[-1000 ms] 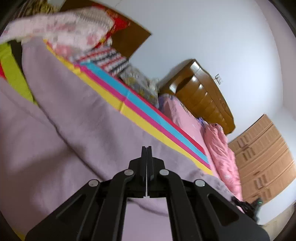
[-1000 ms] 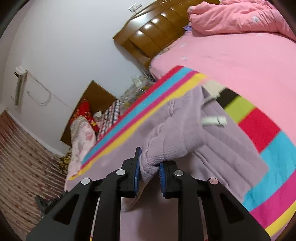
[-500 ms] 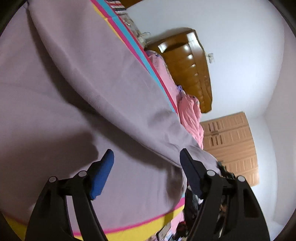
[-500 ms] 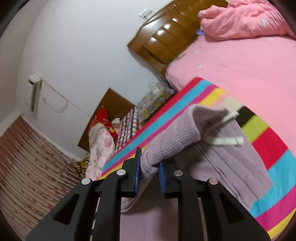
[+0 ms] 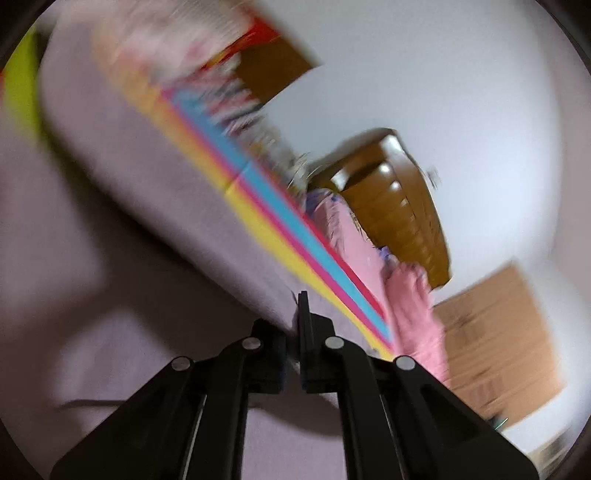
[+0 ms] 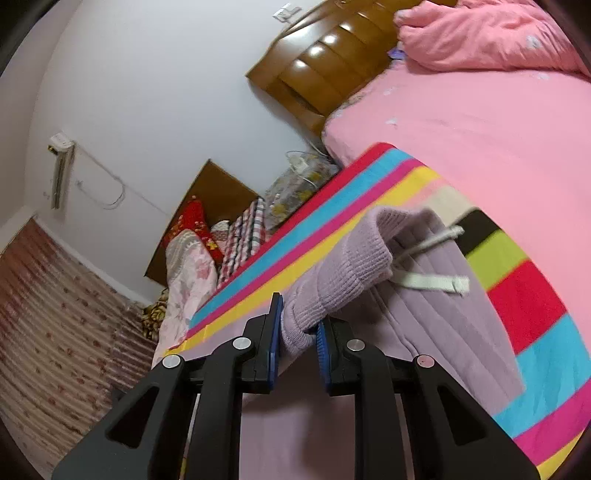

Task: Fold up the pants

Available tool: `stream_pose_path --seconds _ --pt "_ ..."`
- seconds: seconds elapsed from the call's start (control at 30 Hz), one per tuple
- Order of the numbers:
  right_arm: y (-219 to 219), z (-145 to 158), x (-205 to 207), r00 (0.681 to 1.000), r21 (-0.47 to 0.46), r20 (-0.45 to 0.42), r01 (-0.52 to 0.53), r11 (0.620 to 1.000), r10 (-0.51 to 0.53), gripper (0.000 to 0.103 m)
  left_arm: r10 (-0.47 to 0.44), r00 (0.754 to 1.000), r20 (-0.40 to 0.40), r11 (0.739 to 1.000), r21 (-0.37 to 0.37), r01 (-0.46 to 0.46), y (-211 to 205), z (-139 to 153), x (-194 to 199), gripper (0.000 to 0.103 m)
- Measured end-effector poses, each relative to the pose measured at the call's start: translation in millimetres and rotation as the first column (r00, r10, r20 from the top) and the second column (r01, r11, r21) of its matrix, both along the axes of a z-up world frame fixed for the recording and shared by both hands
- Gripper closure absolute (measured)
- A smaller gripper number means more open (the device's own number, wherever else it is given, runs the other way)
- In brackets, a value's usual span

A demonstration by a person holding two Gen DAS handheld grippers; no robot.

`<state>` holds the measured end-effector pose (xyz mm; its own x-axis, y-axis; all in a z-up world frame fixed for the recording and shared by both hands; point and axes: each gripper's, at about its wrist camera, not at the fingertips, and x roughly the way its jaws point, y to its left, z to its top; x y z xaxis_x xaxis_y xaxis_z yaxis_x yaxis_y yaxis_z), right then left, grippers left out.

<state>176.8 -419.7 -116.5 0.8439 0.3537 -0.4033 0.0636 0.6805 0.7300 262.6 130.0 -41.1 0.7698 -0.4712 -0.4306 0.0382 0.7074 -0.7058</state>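
The lilac pants (image 5: 110,229) lie on a striped blanket (image 5: 280,218) on the bed. In the blurred left wrist view my left gripper (image 5: 293,332) is shut, with a fold of the lilac cloth pinched between the fingers. In the right wrist view my right gripper (image 6: 298,328) is shut on the ribbed waistband (image 6: 332,284) of the pants (image 6: 436,325) and holds it raised above the blanket (image 6: 532,295). A white drawstring (image 6: 432,282) hangs from the waistband.
A pink bedsheet (image 6: 480,122) and a pink quilt (image 6: 491,33) lie beyond the blanket, with a wooden headboard (image 6: 317,70) behind. Folded bedding (image 6: 207,251) is stacked at the bedside. A wooden wardrobe (image 5: 502,339) stands by the wall.
My left gripper was open half a second ago and has shut on the pants, and its view has swung round. My right gripper keeps its hold on the waistband.
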Motion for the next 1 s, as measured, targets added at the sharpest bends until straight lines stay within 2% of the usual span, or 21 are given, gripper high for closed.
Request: stream_pose_path --seconds 0.07,0.1,0.13,0.17,0.2,0.23,0.3,0.33,0.37,0.47,0.57,0.63,0.67,0.7,0.8,0.9,1.0 --pt "0 14 -16 0.996 -0.045 0.082 -0.023 0.999 0.027 0.084 -0.041 0.989 0.145 0.986 0.169 0.017 -15 37 -38 0.099" --pt "0 14 -24 0.995 -0.077 0.097 -0.022 0.997 0.029 0.084 -0.064 0.983 0.173 0.977 0.213 0.026 -20 43 -52 0.099" --pt "-2 8 -35 0.995 -0.110 0.094 -0.016 0.994 0.027 0.084 -0.086 0.982 0.166 0.970 0.238 0.045 -23 40 -66 0.099" --pt "-7 -10 -48 0.998 -0.109 0.056 -0.010 0.994 0.016 0.084 -0.098 0.986 0.131 0.969 0.240 0.064 -23 31 -74 0.099" --pt "-11 -27 -57 1.000 -0.093 0.011 -0.004 0.996 0.005 0.084 -0.115 0.992 0.043 0.966 0.239 0.101 -23 5 -81 0.099" --pt "-15 -52 -66 0.999 -0.081 -0.054 0.000 0.997 -0.004 0.084 -0.118 0.993 -0.006 0.964 0.239 0.116 -21 -10 -83 0.098" --pt "-19 -95 -75 0.987 -0.049 -0.158 0.007 0.999 -0.015 0.088 -0.118 0.983 -0.142 0.965 0.216 0.147 -19 -57 -89 0.098" --pt "-21 -108 -81 0.990 0.009 -0.136 0.019 1.000 -0.017 0.088 -0.108 0.978 -0.177 0.969 0.200 0.143 -17 -72 -88 0.098" --pt "-23 -110 -82 0.992 0.026 -0.123 0.026 0.999 -0.023 0.088 -0.103 0.981 -0.162 0.974 0.185 0.133 -14 -80 -91 0.098" --pt "-18 -98 -77 0.993 -0.025 -0.117 0.032 0.999 -0.035 0.088 -0.093 0.983 -0.161 0.983 0.143 0.117 -10 -76 -83 0.098" --pt "-19 -86 -79 0.996 -0.003 -0.085 0.021 1.000 -0.021 0.088 -0.080 0.993 -0.083 0.985 0.149 0.092 -5 -50 -100 0.098" --pt "-21 -89 -79 0.995 0.007 -0.101 0.017 1.000 -0.016 0.088 -0.067 0.995 -0.067 0.985 0.156 0.077 0 -43 -111 0.098" --pt "-21 -99 -75 0.990 0.007 -0.138 0.015 1.000 -0.014 0.088 -0.070 0.994 -0.079 0.984 0.158 0.081 -4 -44 -106 0.098" --pt "-22 -106 -71 0.988 0.022 -0.152 0.012 1.000 -0.008 0.094 -0.082 0.990 -0.114 0.981 0.165 0.100 -5 -52 -105 0.098" --pt "-31 -120 -74 0.993 0.121 -0.118 0.021 0.992 -0.007 0.095 -0.092 0.976 -0.199 0.976 0.175 0.127 -9 -81 -98 0.098" --pt "-28 -106 -75 0.994 0.080 -0.112 0.029 0.996 -0.020 0.093 -0.081 0.979 -0.188 0.984 0.142 0.108 -6 -84 -99 0.098" --pt "-27 -92 -73 0.994 0.025 -0.106 0.020 1.000 -0.017 0.093 -0.083 0.980 -0.181 0.982 0.154 0.111 -5 -82 -100 0.097"
